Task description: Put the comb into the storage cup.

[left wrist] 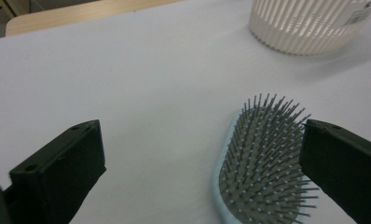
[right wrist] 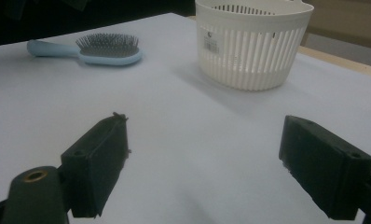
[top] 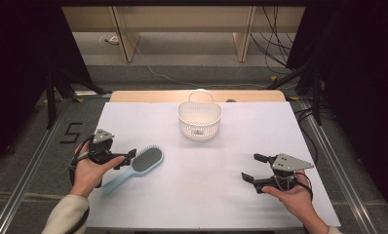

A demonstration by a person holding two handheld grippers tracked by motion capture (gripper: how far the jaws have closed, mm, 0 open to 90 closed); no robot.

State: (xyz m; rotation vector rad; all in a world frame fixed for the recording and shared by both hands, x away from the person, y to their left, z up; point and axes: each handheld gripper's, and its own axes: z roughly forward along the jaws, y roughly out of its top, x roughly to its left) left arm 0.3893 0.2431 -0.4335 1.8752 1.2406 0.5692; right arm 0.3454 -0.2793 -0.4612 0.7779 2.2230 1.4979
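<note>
**Left tool lined up on the hairbrush, grasp not yet made**

The pale blue hairbrush (top: pixel 136 167) lies flat on the white table (top: pixel 206 195), bristles up, at the near left, its handle pointing toward the near edge and its head toward the middle. The left tool (top: pixel 126 159) sits just beside the brush, where handle meets head. In the left gripper view its jaws stand spread wide, released, with the bristled head (left wrist: pixel 263 168) low between them and close against the right-hand jaw; nothing is pinched. The step in hand looks like the approach to a pick-up.

The next move likely calls for shifting the left tool so both jaws straddle the handle or the narrow neck, then closing. A grip across the bristles would probably be springy and loose, so the solid plastic is the better target. The brush lies low on the table, so the jaws must come down nearly to the surface.

The right tool (top: pixel 251 169) hangs at the near right, well apart from the brush, jaws also spread and empty.

A white slotted basket (top: pixel 199 119) with a loop handle stands at the far middle, a probable destination. The stretch of table between brush and basket is bare, so nothing blocks the way; only the basket's rim would need clearing, and the long brush may have to be tilted to fit.
</note>
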